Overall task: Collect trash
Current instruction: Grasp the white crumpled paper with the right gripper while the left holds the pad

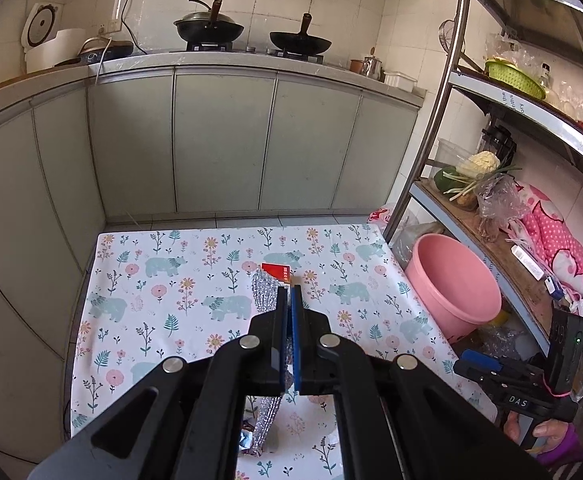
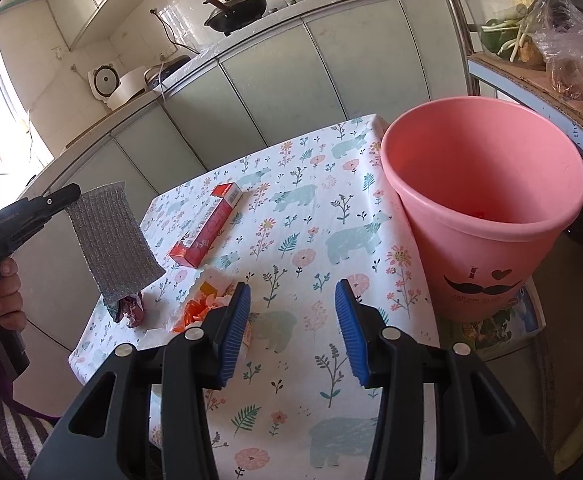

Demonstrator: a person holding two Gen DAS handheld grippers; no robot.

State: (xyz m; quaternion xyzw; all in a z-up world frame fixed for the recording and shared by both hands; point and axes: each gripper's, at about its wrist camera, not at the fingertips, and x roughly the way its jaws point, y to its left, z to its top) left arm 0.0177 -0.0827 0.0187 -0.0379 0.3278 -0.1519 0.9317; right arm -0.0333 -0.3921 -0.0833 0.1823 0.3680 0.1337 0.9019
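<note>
Left gripper point(image 2: 73, 192) is clamped on the silver mesh pad point(image 2: 111, 240), which hangs lengthwise above the table's point(image 2: 331, 420) near-left edge; the pink bin point(image 2: 487, 216) stands well right, beside the empty, parted right gripper point(image 2: 291, 300).

I'm looking at a small table point(image 2: 299, 360) under a white cloth printed with bears and flowers. Ahead and left of my right tongs point(image 2: 291, 328) a red carton point(image 2: 207, 226) lies flat on it. Just beside that left finger sits a crumpled white and orange wrapper point(image 2: 203, 300), and further left a dark red crumpled wrapper point(image 2: 131, 310). Ahead right, the pink bucket point(image 2: 487, 208) stands at the table's edge.
</note>
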